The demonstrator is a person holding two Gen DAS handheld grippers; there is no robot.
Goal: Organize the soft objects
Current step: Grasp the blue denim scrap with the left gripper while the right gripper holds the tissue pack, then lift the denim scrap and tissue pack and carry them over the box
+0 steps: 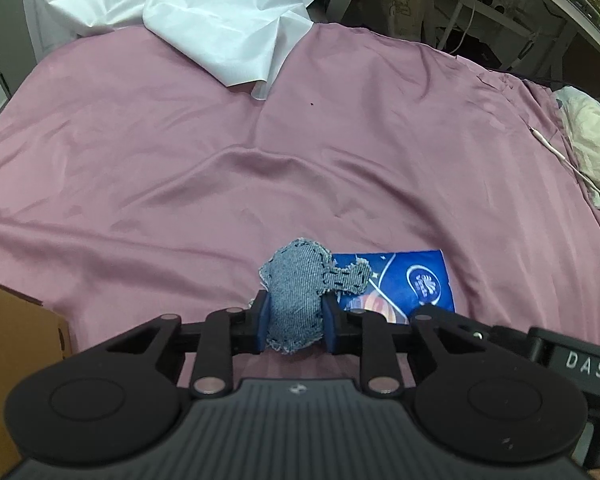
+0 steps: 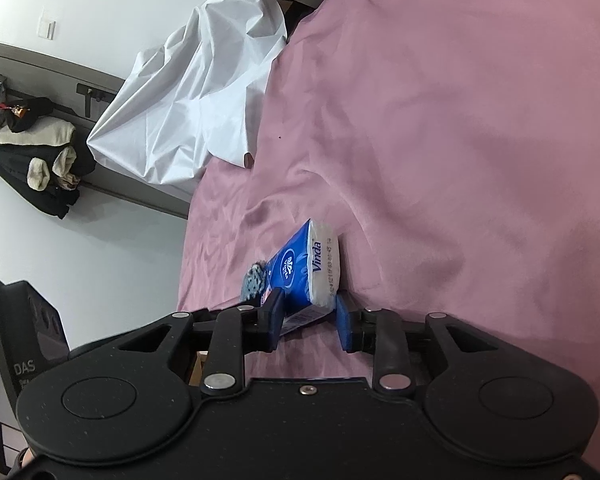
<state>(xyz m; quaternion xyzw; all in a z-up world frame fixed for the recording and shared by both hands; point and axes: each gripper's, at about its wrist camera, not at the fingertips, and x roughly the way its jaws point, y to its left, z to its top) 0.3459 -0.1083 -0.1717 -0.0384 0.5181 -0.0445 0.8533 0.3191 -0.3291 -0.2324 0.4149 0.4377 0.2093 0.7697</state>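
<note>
Blue "Vinda" tissue pack sits between right hand-held gripper fingers.

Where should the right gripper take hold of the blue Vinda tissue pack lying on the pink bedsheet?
Grip the blue Vinda tissue pack across its thin, flat faces near the close end, coming in along the pink bedsheet. It is soft and narrow there, and the right gripper already straddles that end; the denim toy sits beyond, clear.

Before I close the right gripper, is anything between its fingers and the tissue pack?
Nothing visible: the tissue pack already sits between the right gripper fingers. The denim toy lies beside it, clamped by the left gripper.
</note>
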